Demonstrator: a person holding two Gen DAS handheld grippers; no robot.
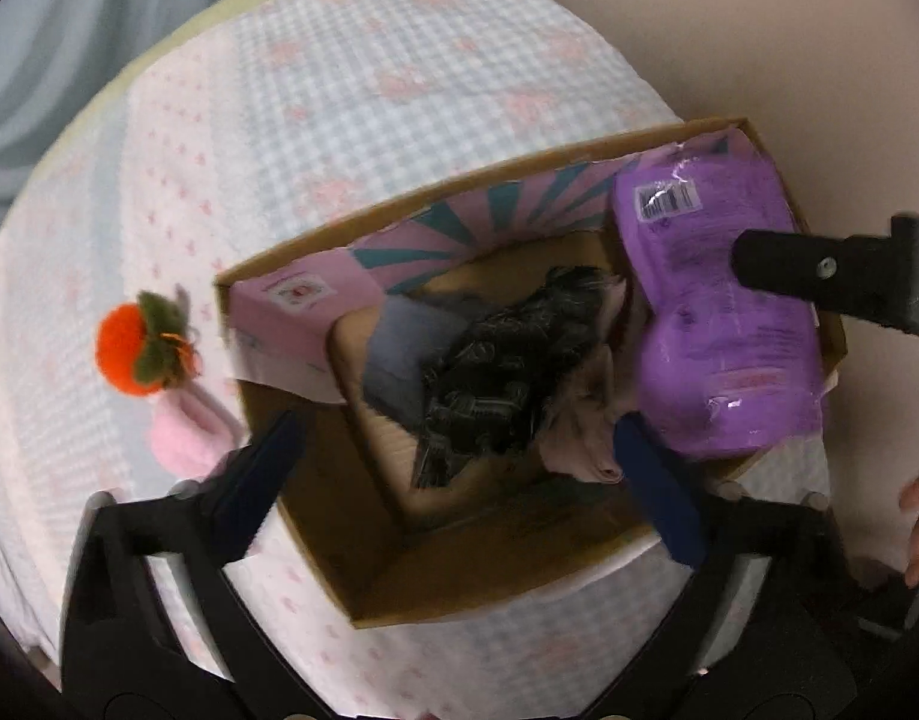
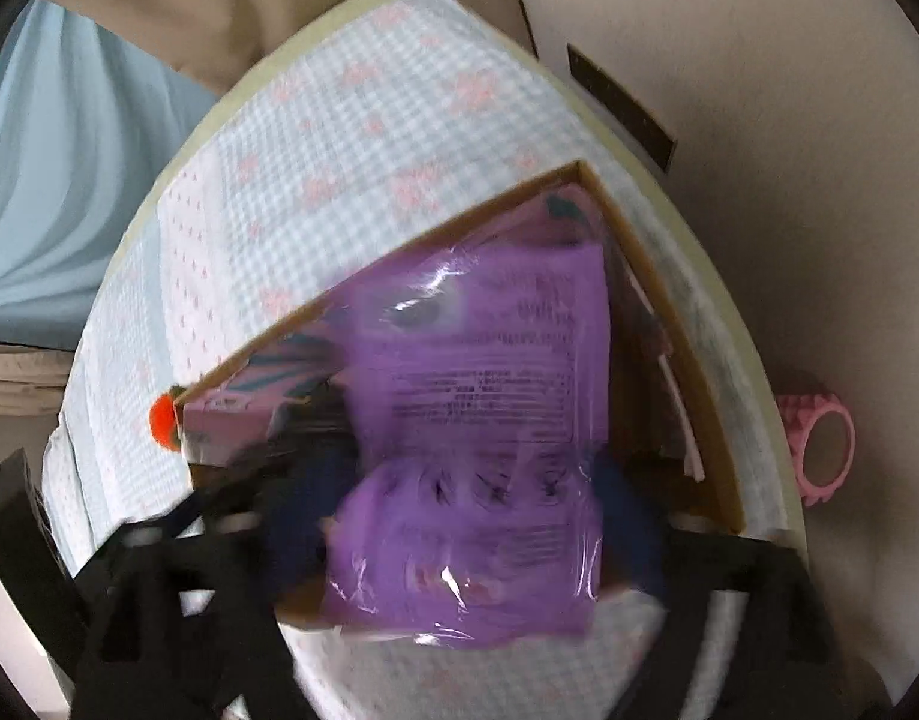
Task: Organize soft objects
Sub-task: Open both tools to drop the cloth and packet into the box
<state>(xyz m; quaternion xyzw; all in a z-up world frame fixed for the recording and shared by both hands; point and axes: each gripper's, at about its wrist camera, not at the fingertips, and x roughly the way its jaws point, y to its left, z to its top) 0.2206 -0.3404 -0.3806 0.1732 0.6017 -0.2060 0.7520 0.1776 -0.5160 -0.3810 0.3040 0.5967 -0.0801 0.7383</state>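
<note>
At the far left of the checked, pink-flowered cloth covering the surface point(image 1: 351, 96), an orange pompom toy point(image 1: 137, 349) with a green leafy top lies beside a pink fuzzy item point(image 1: 186, 433), both outside the cardboard box point(image 1: 477, 585). The left gripper point(image 1: 459, 456) hovers over the box's near side, its blue-padded fingers point(image 1: 660, 480) spread wide with nothing between them. Inside the box, a pink carton with teal rays point(image 1: 399, 252) lies along the far wall; next to it a smaller inner cardboard tray holds a grey-blue cloth point(image 1: 399, 342) and a crumpled dark patterned fabric point(image 1: 507, 366), with a pale pink garment point(image 1: 585, 420) bunched at the right. Further right, a purple plastic-wrapped pack point(image 1: 723, 324) rests in the right end of the box, partly tilted over the rim. The right gripper point(image 2: 459, 516) is closed on that pack point(image 2: 471, 420), fingers pressing its sides so the wrap pinches in; one dark finger point(image 1: 819, 276) reaches in from the right in the left wrist view. Beyond the surface's right edge, a pink ridged roller point(image 2: 819, 450) lies on the floor.
</note>
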